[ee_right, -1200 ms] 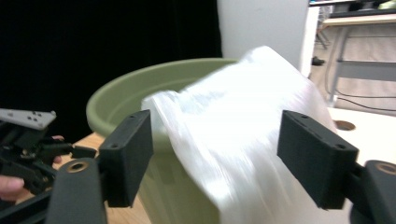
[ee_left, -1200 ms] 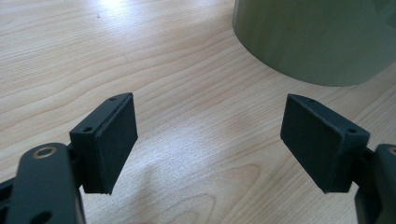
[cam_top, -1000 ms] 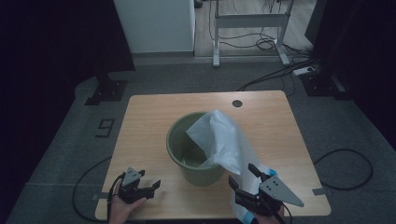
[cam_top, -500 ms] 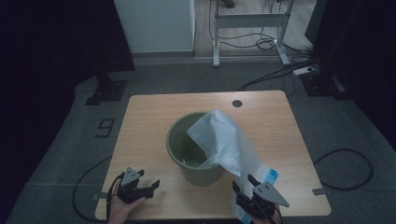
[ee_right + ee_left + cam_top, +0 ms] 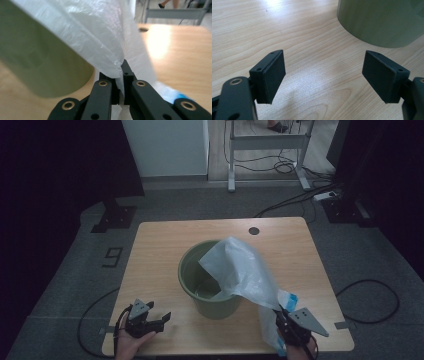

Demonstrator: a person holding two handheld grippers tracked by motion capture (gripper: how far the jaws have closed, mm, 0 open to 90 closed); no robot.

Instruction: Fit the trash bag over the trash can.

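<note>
One thin white plastic bag point(image 5: 240, 270), crinkly and see-through, drapes from inside the green bucket point(image 5: 207, 287) over its rim toward 5 o'clock, with a blue patch at its low end. The right gripper point(image 5: 289, 326) has it pinched, jaws pressed tight on a fold of the film; the right gripper view shows the sheet point(image 5: 100, 37) stretching up from the clamp. One bucket sits mid-table point(image 5: 155, 250). The left gripper point(image 5: 150, 322), at 7 o'clock from the bucket, is spread wide over bare wood, holding nothing. A "9" point(image 5: 114, 256) is marked on the floor, 9 o'clock from the table.
</note>
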